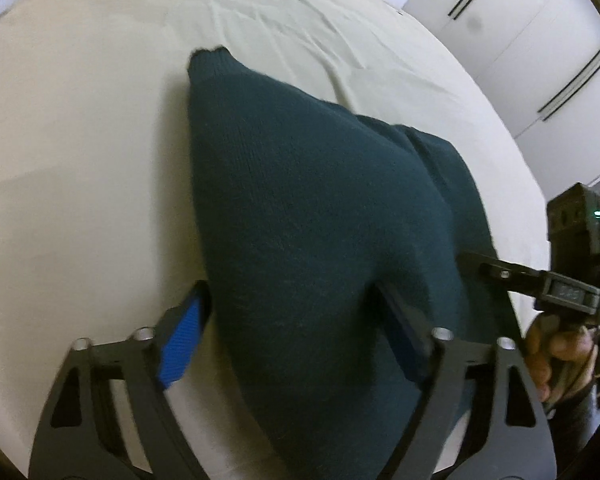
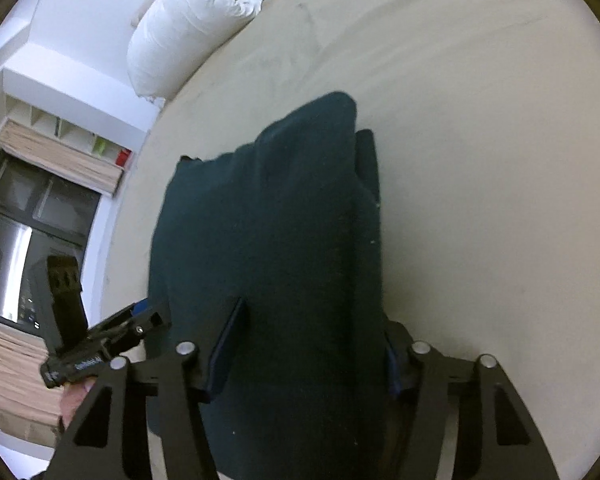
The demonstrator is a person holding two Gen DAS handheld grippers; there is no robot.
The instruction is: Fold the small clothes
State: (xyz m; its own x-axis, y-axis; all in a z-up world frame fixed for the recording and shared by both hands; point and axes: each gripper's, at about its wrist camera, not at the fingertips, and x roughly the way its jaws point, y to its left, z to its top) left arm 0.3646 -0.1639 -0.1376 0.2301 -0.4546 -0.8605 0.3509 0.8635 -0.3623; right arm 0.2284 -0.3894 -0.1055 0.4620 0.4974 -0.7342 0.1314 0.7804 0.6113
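The left gripper (image 1: 296, 332) stands with its blue pads (image 1: 180, 348) apart, straddling the dark teal knit garment (image 1: 312, 200); the right gripper (image 2: 312, 340) likewise, fingers spread. The garment lies folded on the cream bedsheet (image 1: 80, 160), stretching toward twelve o'clock. A white pillow (image 2: 180, 28) sits at eleven.

Soft, even indoor light; fisheye bends the edges, dark corners, slight blur

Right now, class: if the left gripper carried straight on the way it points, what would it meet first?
The dark green knitted garment: it already lies between the left gripper fingers, on the beige bedsheet. Whether the pads press it is unclear.
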